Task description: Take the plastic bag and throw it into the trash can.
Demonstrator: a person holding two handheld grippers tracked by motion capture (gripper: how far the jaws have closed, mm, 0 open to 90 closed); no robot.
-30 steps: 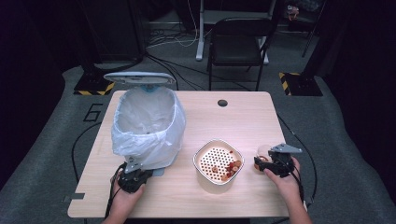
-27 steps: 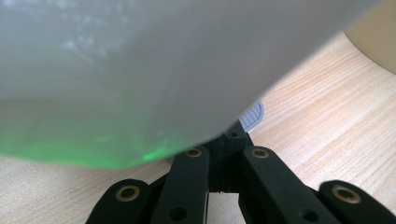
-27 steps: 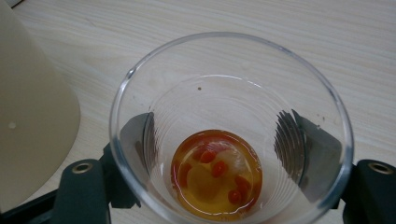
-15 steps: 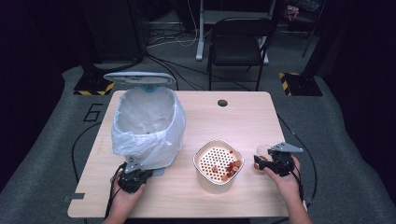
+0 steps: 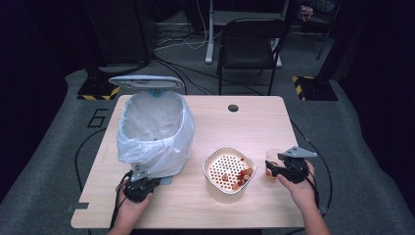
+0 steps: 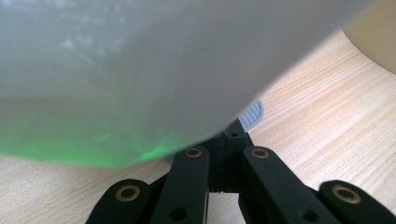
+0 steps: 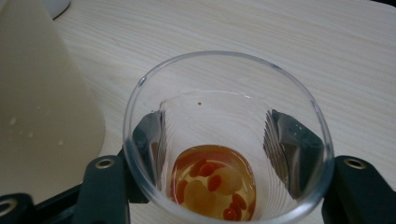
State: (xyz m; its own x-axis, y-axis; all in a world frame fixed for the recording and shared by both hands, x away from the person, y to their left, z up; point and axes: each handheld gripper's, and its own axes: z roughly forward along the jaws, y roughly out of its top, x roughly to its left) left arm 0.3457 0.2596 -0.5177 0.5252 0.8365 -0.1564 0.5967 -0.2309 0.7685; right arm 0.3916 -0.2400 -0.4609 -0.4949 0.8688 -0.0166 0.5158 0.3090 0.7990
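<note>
While the right claw point(image 5: 272, 170) is closing its jaws around a clear plastic cup point(image 5: 274, 161), the cup is standing upright on the counter point(image 5: 254, 122) between the two pads, which are showing through its wall on either side in the right gripper view. The jaws have just been drawing in, and the pads point(image 7: 149, 140) are sitting right against the cup point(image 7: 229, 140), though I cannot tell whether they are pressing on it. Amber liquid with a few red berries and pale pieces point(image 7: 212, 186) is lying in the bottom of the cup. Just beyond the claw on its left side, a cream strainer bowl point(image 5: 229, 174) is sitting on the counter, with red and brown bits resting on its perforated insert.

Well apart from that, the left claw point(image 5: 139, 178) is resting at the near foot of a bin lined with a white plastic bag point(image 5: 154, 132), its jaws pressed together. Seen from the left gripper view, the bag point(image 6: 163, 70) is hanging just above and ahead of the closed jaws, with a small grey ribbed part point(image 6: 251, 114) showing under it. Behind the bag, the bin's lid point(image 5: 146, 82) is standing open.
</note>
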